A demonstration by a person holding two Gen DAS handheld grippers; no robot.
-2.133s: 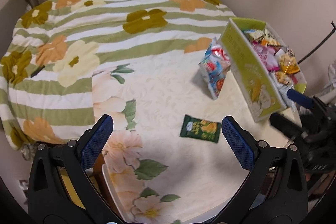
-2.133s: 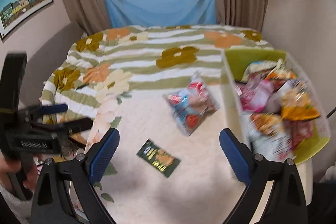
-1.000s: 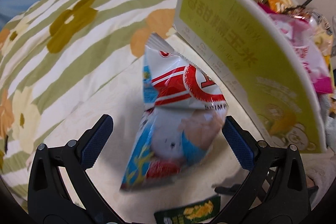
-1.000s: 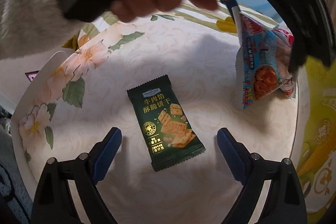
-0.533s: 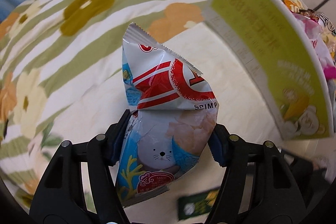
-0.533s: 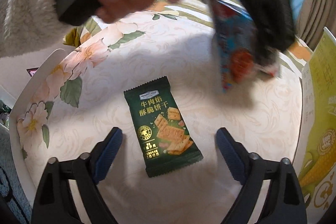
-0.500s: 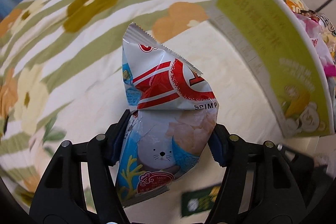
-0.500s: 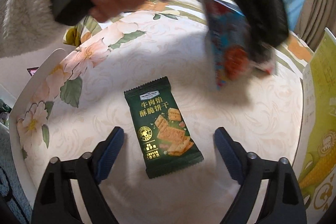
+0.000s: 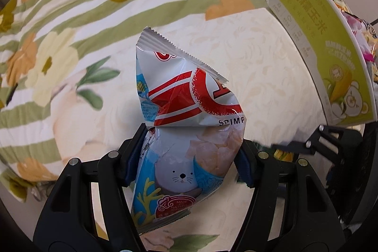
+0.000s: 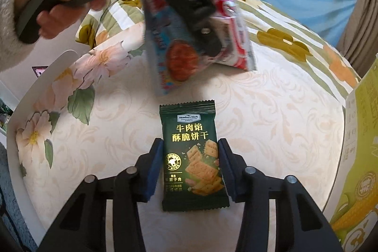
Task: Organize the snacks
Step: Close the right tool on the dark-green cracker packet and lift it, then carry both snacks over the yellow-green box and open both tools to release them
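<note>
"Member's Mark" on cracker packet (image 10: 193,155)

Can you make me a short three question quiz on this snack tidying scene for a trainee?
1. True or false: the left gripper is shut on the shrimp chip bag.
2. Which snack sits between the right gripper pads?
A. dark green cracker packet
B. pink candy bag
C. banana
3. Fill in: the green box already holds other ____.

Key: 1 true; 2 A; 3 snacks.
</note>
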